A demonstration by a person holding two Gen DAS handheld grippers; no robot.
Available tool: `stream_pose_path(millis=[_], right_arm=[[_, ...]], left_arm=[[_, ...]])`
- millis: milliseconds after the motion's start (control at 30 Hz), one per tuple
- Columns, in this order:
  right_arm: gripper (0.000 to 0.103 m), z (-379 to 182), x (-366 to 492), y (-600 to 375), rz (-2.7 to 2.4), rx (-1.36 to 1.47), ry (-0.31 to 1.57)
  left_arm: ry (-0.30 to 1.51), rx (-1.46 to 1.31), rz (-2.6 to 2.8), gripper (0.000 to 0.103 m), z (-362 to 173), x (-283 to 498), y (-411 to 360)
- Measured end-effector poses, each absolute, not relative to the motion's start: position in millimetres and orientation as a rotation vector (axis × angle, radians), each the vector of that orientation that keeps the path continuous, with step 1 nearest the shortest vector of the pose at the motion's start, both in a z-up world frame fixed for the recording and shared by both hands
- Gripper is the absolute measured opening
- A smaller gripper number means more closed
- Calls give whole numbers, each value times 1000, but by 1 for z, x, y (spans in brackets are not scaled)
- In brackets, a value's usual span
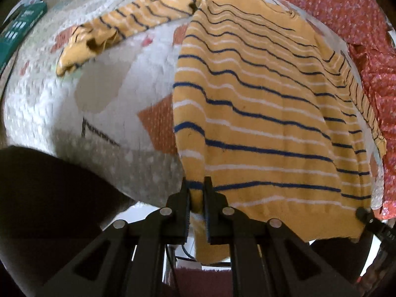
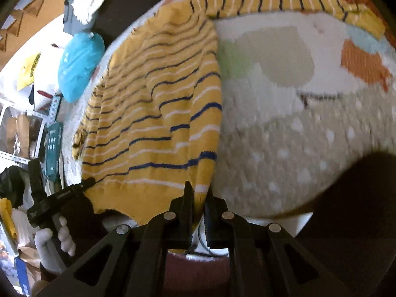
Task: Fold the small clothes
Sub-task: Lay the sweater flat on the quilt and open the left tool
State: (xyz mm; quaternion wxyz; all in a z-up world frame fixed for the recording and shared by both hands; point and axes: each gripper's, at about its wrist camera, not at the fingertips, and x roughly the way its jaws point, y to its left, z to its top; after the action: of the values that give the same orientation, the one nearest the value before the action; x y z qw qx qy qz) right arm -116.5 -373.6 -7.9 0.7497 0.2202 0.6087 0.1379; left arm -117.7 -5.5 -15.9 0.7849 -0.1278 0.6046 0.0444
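A small yellow sweater with navy and white stripes lies on a white patterned blanket. My left gripper is shut on the bottom hem at its left corner. One sleeve stretches to the far left. In the right wrist view the same sweater lies left of centre, and my right gripper is shut on the hem at its right corner. The left gripper shows at the sweater's other corner. The other sleeve runs along the top.
A red floral cloth lies at the far right beside the sweater. A teal box and a blue bag sit at the blanket's edge. A dark rounded shape lies near the blanket's front edge. Shelving clutter is beyond.
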Motion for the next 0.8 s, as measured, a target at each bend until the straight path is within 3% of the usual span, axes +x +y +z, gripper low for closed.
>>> stream_pose_path(millis=[167,233,300,367,433,800], right_arm=[[11,-26,-127,-373,339,551,1393],[11,-19,-128,-382,333,584,1348],[20,-8,-127,-399,323,620,1285],[36,3,-122,-422,273,640,1213],[44,11,-118,-450,188,649,1148],[48,-9,-73,-618,-199,928,897]], left_arm=[[1245,-352,106,9,3,-130,14],[1210,-353,108,14,16,-134,19],[1165,-355,110,35,32,-143,20],[1132,-346,95,46,44,-144,20],[1124,-320,75,48,51,-136,16],[1166,-300,-54,49,53,-92,-47]])
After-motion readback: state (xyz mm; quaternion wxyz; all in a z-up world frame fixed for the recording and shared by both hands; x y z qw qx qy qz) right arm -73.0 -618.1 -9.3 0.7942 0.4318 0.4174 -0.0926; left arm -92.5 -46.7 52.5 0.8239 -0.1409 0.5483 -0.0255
